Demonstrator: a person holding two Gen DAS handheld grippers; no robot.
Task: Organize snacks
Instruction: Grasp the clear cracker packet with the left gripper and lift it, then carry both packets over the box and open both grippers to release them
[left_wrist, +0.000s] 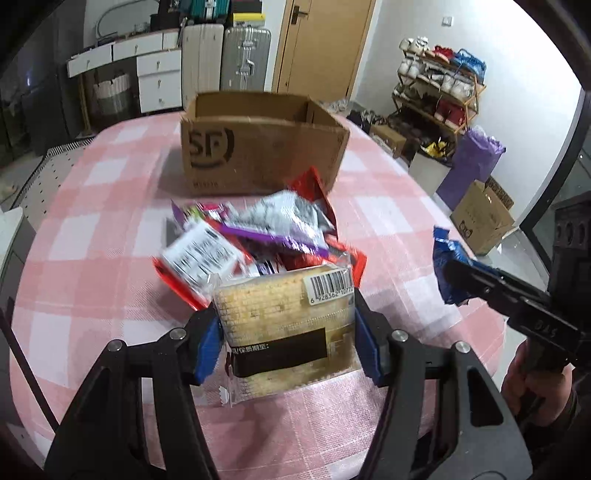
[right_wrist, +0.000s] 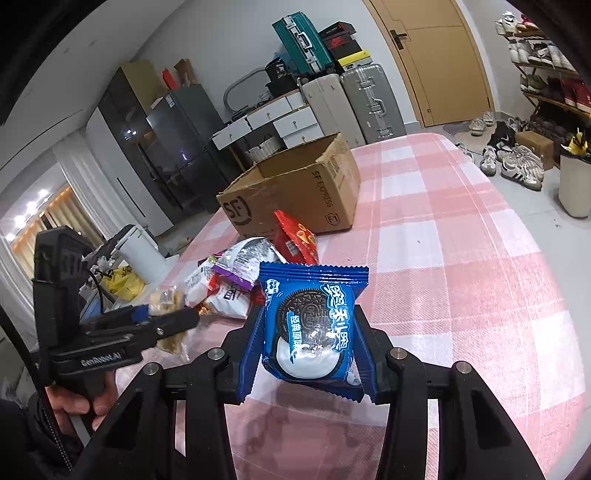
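Note:
My left gripper (left_wrist: 288, 332) is shut on a clear cracker packet (left_wrist: 284, 325) with a barcode, held above the table. My right gripper (right_wrist: 308, 332) is shut on a blue Oreo packet (right_wrist: 310, 325), also lifted; it shows in the left wrist view (left_wrist: 448, 269) at the right. A pile of snack packets (left_wrist: 255, 236) lies on the pink checked tablecloth (left_wrist: 92, 240) in front of an open SF cardboard box (left_wrist: 262, 147). The box (right_wrist: 295, 188) and pile (right_wrist: 243, 273) also show in the right wrist view, with my left gripper (right_wrist: 162, 314) at the left.
The round table's edge (right_wrist: 535, 258) curves off to the right. Beyond it stand suitcases (right_wrist: 369, 99), white drawers (left_wrist: 155, 77), a shoe rack (left_wrist: 439, 96) and boxes on the floor (left_wrist: 480, 218). A white appliance (right_wrist: 142, 254) stands left of the table.

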